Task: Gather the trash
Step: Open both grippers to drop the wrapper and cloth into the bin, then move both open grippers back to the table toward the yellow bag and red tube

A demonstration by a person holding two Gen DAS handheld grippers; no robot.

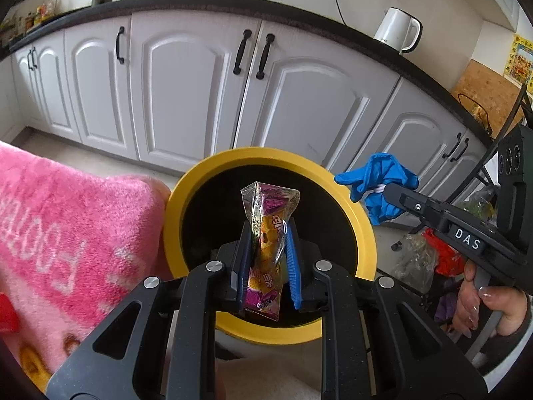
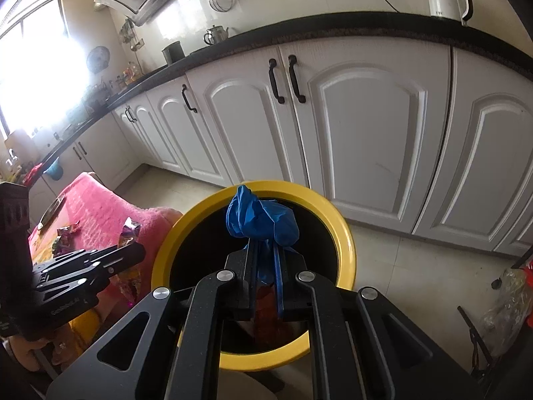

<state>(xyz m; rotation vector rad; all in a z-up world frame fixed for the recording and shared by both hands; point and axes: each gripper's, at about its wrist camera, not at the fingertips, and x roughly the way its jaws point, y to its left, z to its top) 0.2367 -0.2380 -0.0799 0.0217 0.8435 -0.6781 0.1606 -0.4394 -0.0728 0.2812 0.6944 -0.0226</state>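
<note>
You get daylight from the window (image 2: 30,76) at the left of the right wrist view, and it blows out to pure white glare there. The white cabinets (image 1: 186,93) stay evenly lit and sharp. Both fisheye views bend the countertop (image 2: 333,25) into an arc and darken at the corners. The bin's inside (image 1: 213,213) reads black.

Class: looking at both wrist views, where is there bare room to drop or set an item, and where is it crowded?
Free: the bin mouth inside its yellow rim, and floor between bin and cabinets. Crowded: the pink blanket with wrappers, and bags at right.
</note>
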